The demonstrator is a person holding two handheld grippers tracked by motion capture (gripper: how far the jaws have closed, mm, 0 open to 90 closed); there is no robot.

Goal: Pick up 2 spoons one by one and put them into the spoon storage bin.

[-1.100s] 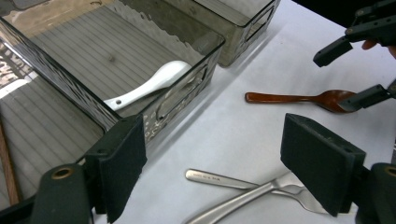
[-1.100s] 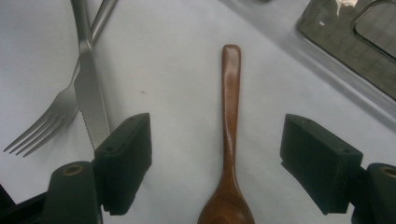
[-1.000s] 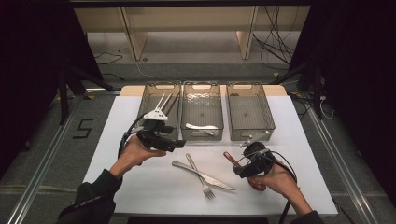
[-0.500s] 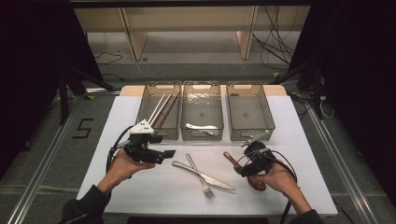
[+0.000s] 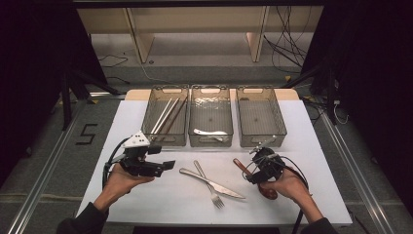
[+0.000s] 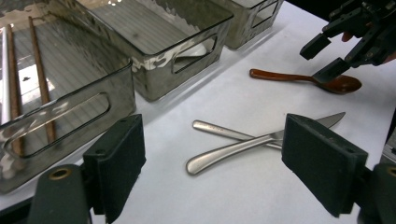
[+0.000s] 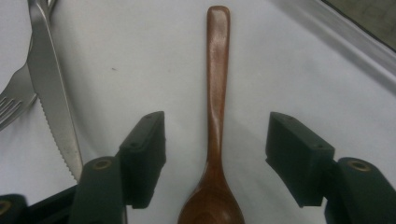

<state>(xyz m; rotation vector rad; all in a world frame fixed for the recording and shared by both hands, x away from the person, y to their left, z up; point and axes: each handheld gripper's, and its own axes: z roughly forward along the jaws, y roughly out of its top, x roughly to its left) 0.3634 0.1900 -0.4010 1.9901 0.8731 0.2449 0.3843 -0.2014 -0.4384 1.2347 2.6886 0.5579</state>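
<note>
Closing on the wooden spoon (image 7: 215,112)

Right gripper (image 7: 215,156) half-wide, jaws just narrowing, spoon neck centred between; squeeze evenly, then lift level off tabletop (image 7: 140,60).

The wooden spoon (image 7: 216,116) is glossy reddish brown. The knife (image 6: 243,135) and fork (image 5: 208,184) are plain silver steel. The three bins (image 5: 211,117) are smoky clear plastic with a fine ribbed floor pattern. The tablecloth (image 5: 160,204) is plain white. Both grippers' jaw pads are matte black.

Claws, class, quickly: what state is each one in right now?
Left claw: open, holding nothing.
Right claw: open, has just been closing around the wooden spoon, not touching it.
</note>
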